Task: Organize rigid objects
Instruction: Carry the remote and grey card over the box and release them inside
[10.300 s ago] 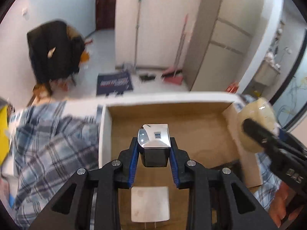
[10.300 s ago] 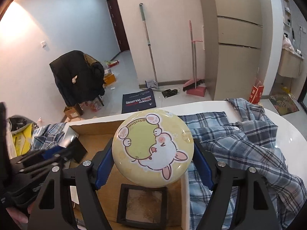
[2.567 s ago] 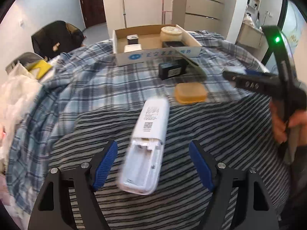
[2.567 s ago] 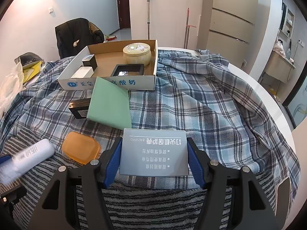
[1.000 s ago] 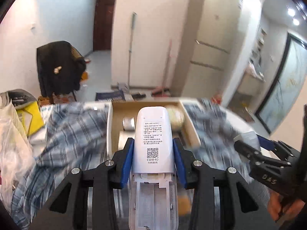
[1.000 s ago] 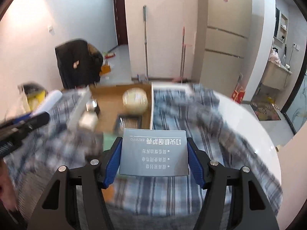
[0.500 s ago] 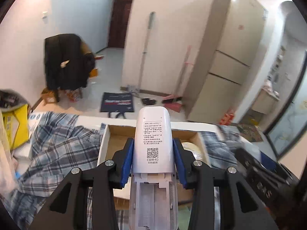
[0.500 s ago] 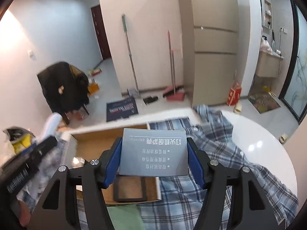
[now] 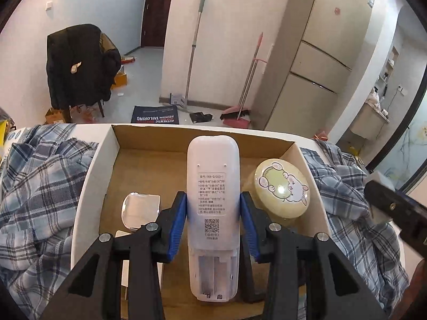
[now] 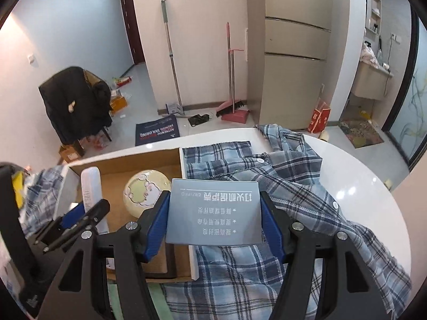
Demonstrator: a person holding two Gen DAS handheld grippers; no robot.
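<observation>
A second ago the cardboard box (image 9: 114, 144) lay well ahead of both pairs of jaws; now it sits directly beneath the left gripper (image 9: 213, 220), whose jaws clamp the white remote (image 9: 213, 186) above the bare floor between the shiny metal case (image 9: 141, 208) and the round cartoon tin (image 9: 280, 192). Judged from this, the remote is ready to lower in. To the right, the right gripper (image 10: 213, 220) has its jaws closed on the grey card box (image 10: 213, 213), hovering over the box's near right edge and the plaid cloth (image 10: 307, 200) on the surface.

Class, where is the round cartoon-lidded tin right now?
In the left wrist view, the round tin sits inside the cardboard box, against its right wall, beside the held white remote.
</observation>
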